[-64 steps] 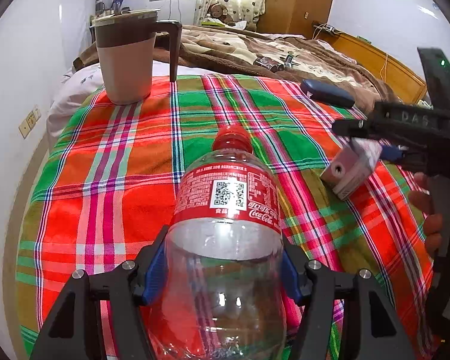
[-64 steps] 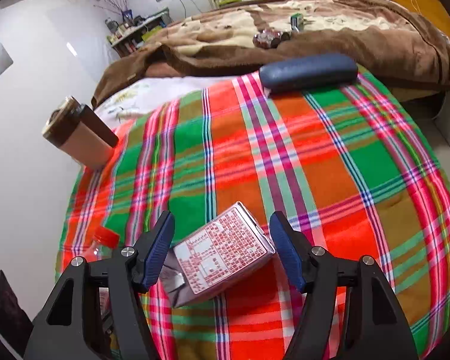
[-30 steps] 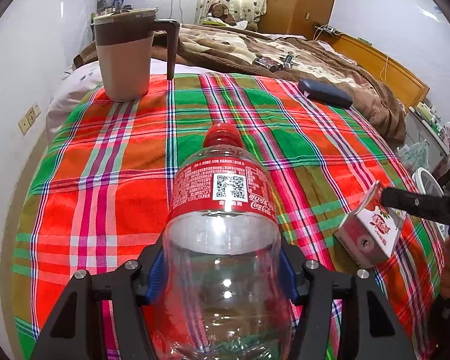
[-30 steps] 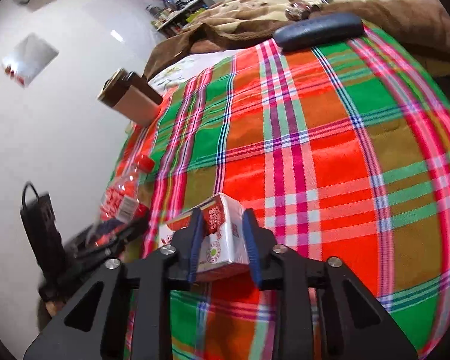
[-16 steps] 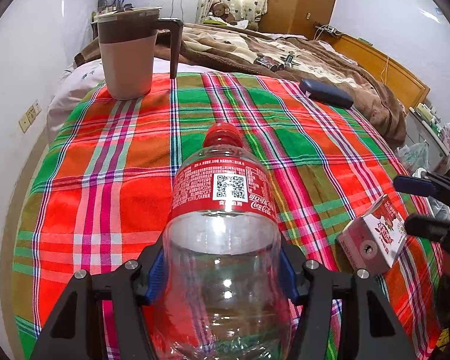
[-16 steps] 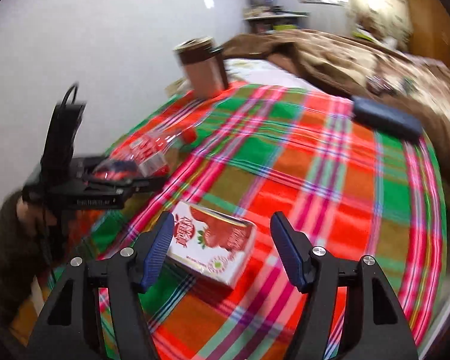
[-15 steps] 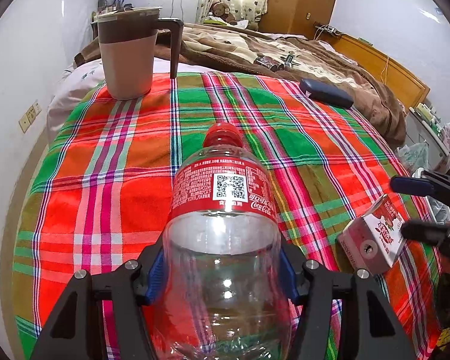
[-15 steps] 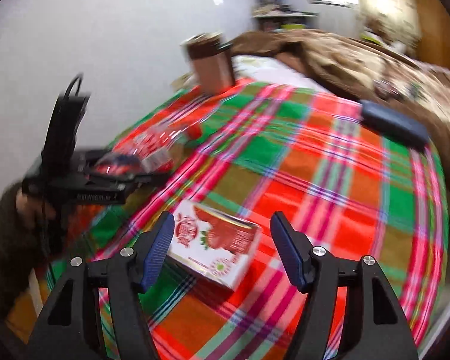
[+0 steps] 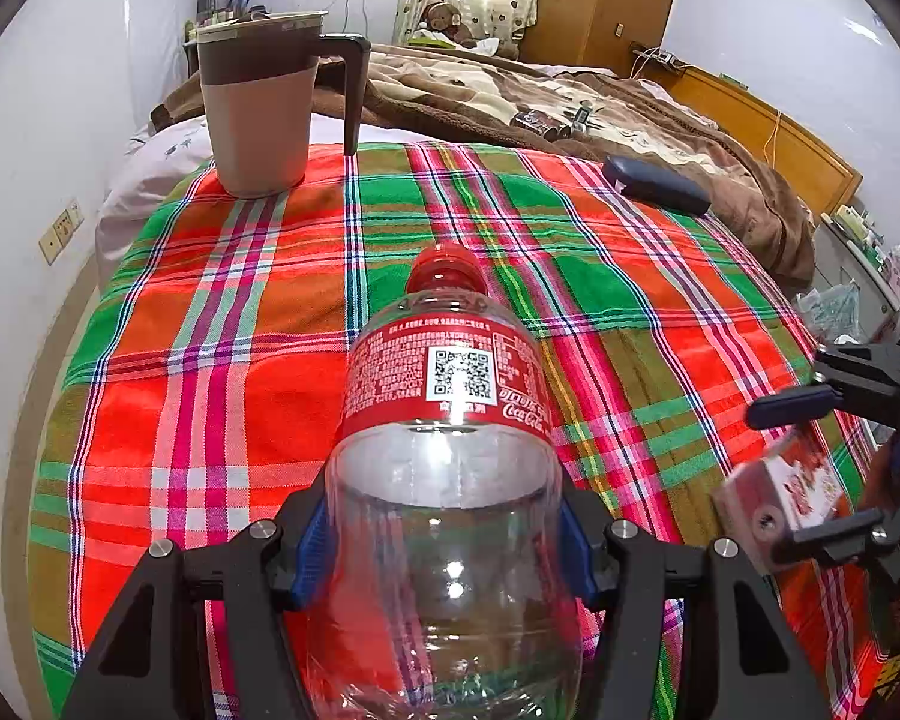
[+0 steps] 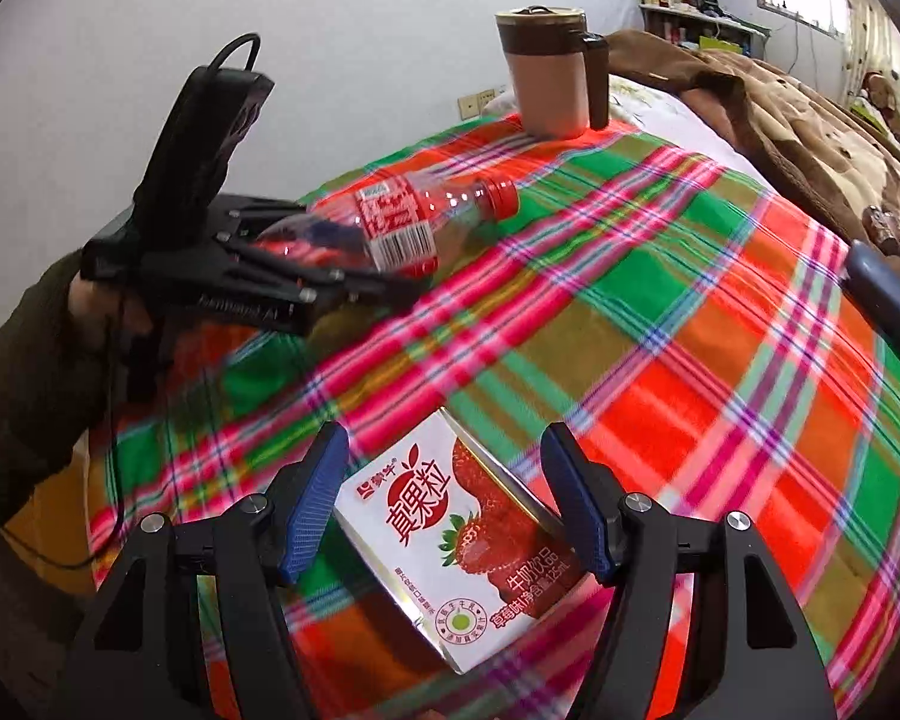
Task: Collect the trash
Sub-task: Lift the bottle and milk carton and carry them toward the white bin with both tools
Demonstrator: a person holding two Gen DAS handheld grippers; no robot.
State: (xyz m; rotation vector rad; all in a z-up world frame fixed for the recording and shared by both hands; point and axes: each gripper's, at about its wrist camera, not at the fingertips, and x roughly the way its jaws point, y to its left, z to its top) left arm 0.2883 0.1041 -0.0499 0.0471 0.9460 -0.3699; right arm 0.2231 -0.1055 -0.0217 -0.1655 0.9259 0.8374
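Observation:
My left gripper (image 9: 444, 546) is shut on an empty clear Coca-Cola bottle (image 9: 450, 468) with a red label and red cap, held over the plaid cloth; it also shows in the right wrist view (image 10: 402, 222). My right gripper (image 10: 450, 504) is open, its blue pads on either side of a strawberry milk carton (image 10: 474, 546) without touching it. The carton lies on the cloth near the table's edge and also shows in the left wrist view (image 9: 774, 498).
A red, green and orange plaid cloth (image 9: 210, 312) covers the table. A brown lidded jug (image 9: 264, 108) stands at its far corner. A dark blue case (image 9: 654, 183) lies at the far right edge. A bed with a brown blanket (image 9: 510, 90) is behind.
My right gripper carried the carton toward the table's near edge, then opened and let it go; the carton now lies on the cloth between the open fingers. The left gripper and bottle stayed put.

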